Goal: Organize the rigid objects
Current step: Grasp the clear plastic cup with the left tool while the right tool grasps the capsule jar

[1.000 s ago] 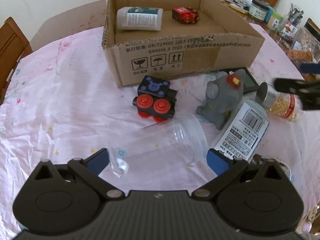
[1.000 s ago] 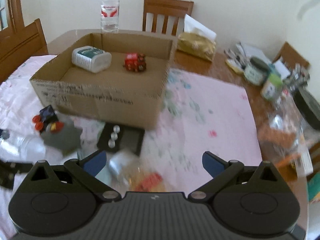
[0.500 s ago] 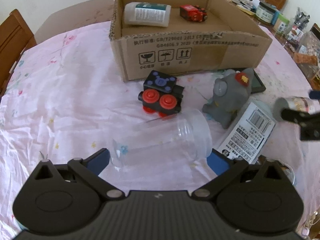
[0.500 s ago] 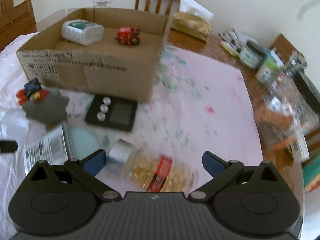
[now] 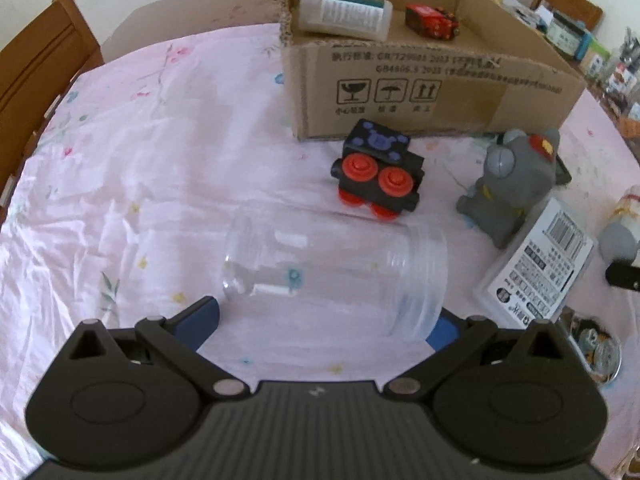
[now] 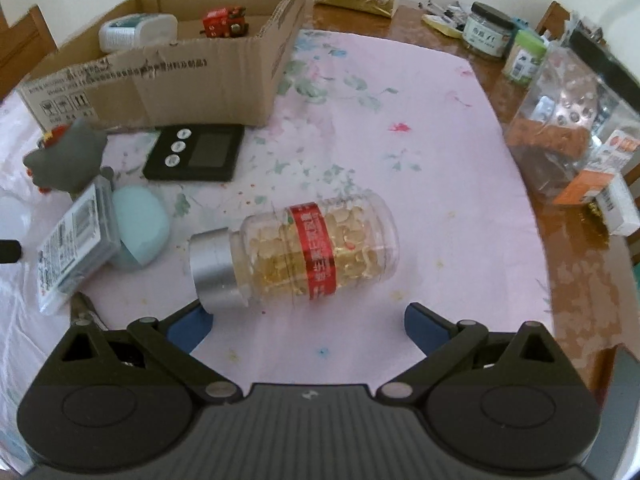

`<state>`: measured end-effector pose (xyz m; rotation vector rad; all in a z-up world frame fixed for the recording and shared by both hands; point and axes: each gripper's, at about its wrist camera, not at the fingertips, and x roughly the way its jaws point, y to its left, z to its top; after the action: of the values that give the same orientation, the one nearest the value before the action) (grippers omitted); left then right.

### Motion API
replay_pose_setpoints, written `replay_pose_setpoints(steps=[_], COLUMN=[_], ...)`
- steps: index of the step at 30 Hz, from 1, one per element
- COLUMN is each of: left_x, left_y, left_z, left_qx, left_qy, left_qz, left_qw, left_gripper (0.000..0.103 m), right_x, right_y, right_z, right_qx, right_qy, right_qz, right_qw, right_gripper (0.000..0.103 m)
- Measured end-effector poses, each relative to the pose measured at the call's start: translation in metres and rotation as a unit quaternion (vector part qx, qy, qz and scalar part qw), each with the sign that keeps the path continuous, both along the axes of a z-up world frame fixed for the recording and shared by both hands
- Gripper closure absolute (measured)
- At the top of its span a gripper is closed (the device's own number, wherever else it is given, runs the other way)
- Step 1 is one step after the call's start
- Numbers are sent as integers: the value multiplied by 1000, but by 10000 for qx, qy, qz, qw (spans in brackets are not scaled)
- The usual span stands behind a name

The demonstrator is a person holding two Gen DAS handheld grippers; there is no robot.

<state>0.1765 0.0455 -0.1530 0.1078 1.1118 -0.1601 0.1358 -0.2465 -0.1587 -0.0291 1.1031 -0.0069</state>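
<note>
Left claw [image 5: 325, 320] is spread wide around a clear plastic jar [image 5: 336, 276] lying on its side on the desk [image 5: 140, 168]. Right claw [image 6: 306, 326] gapes just short of a toppled capsule jar [image 6: 304, 252]. Farther back stands the cardboard box [image 5: 432, 92].
</note>
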Motion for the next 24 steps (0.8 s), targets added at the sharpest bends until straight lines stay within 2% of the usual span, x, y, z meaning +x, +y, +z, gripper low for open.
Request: replay_pose_setpoints(steps=[8,24], left_x=[-6,1], left_y=[-5,-17], left_z=[-2,4], left_qx=[-28,218], left_qy=[-314,-693], left_qz=[-123,-386], left_qw=[9994,9966], left_gripper=[1,1], right_x=[6,20], right_y=[-2,3], right_z=[-1,-2], right_qx=[2,-38], right_qy=[-39,-154], right_qz=[497,694], right_qw=[9988,9975], right_gripper=[0,0])
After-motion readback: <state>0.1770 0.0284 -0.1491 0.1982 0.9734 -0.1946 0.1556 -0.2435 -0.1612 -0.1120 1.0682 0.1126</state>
